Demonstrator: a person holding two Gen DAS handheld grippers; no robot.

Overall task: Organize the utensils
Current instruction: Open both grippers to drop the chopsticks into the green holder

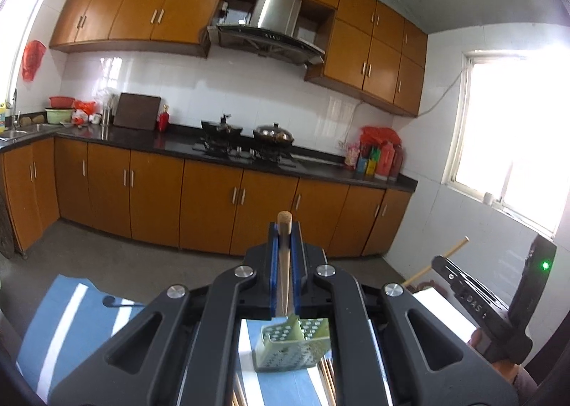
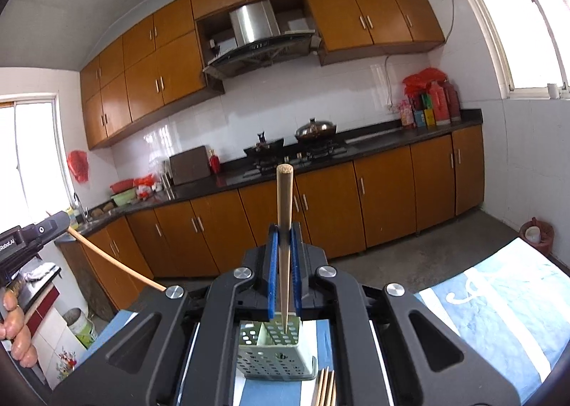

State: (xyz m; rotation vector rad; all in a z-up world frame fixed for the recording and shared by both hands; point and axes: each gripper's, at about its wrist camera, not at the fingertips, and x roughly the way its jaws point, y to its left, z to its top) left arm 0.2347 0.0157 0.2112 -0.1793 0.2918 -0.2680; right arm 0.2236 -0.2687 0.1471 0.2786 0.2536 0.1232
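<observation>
My left gripper (image 1: 284, 227) is shut on a wooden chopstick (image 1: 284, 263), held upright, its lower tip over a pale green perforated utensil holder (image 1: 292, 345) on a blue-and-white cloth (image 1: 64, 327). My right gripper (image 2: 284, 229) is shut on another wooden chopstick (image 2: 285, 213), whose thin tip points down into the same green holder (image 2: 276, 352). Several more chopsticks (image 2: 326, 388) lie on the cloth beside the holder. The right gripper also shows at the right of the left wrist view (image 1: 473, 295), the left gripper at the left of the right wrist view (image 2: 32, 235).
A black spoon-like utensil (image 1: 117, 302) lies on the cloth. Beyond are orange kitchen cabinets (image 1: 213, 203), a dark counter with a stove and pots (image 1: 249, 142), and a grey floor (image 2: 445, 256). Bright windows (image 1: 516, 135) flank the room.
</observation>
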